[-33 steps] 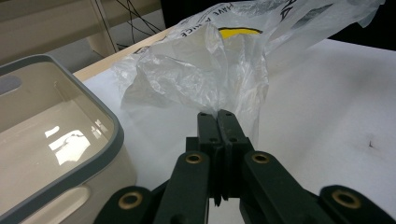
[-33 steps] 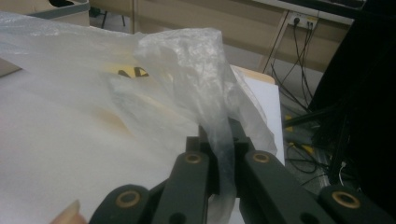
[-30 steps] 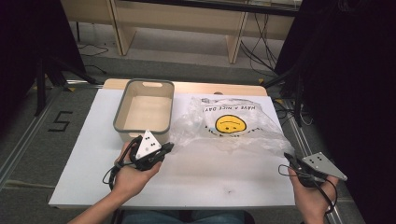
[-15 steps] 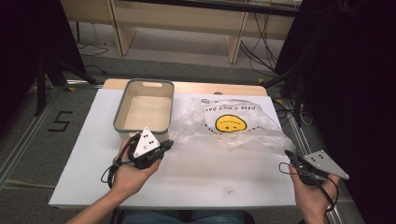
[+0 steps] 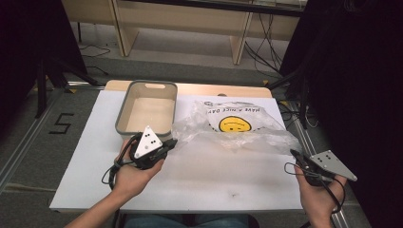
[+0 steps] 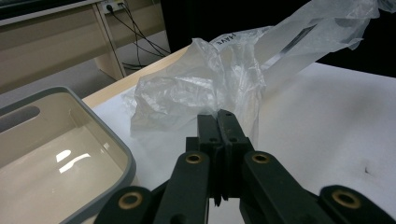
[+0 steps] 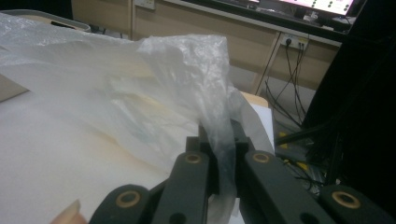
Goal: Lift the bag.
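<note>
Item: clear smiley-face plastic bag (image 5: 235,127), pinched at nine o'clock by my left claw (image 5: 172,142), at three o'clock by my right claw (image 5: 293,154). Change since a second ago: none, so the bag stays stretched flat on the worktop (image 5: 214,180).

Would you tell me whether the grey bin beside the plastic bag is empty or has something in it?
Empty: the grey bin shows a bare pale floor from above, and the plastic bag lies beside it on the table, not in it.

1. High view: above the person's side, facing forward and down over the whole table (image 5: 199,190).
2. Left gripper view: low, close, facing the bag (image 6: 196,88) and bin (image 6: 116,154).
3. Right gripper view: close against the same bag (image 7: 140,88).
</note>
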Available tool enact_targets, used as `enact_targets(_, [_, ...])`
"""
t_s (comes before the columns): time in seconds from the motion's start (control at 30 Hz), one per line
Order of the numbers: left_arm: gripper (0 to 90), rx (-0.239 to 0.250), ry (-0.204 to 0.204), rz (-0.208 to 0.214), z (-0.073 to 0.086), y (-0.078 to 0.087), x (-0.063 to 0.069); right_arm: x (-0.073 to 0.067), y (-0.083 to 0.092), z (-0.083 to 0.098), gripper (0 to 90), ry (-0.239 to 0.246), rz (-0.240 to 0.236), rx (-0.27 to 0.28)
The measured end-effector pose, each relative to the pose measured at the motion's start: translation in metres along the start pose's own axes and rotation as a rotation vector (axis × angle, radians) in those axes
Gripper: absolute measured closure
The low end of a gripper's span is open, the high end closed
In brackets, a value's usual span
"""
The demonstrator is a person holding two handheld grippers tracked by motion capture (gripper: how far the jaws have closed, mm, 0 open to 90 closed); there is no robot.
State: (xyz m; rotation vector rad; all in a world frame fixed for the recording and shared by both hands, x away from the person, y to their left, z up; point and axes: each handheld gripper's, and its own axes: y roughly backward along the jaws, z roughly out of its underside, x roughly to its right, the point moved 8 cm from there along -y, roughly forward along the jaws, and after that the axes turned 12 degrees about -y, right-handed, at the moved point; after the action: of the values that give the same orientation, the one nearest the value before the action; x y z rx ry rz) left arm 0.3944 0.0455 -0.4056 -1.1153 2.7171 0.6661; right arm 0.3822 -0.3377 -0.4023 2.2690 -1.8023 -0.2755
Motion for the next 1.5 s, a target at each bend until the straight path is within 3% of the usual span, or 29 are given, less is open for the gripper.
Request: enact_targets(1.5, [89.4, 0.088, 0.010, -0.056, -0.031, 0.012, -0.021, -0.002, 0.001, -0.034, 90.0, 0.008, 0.001, 0.086])
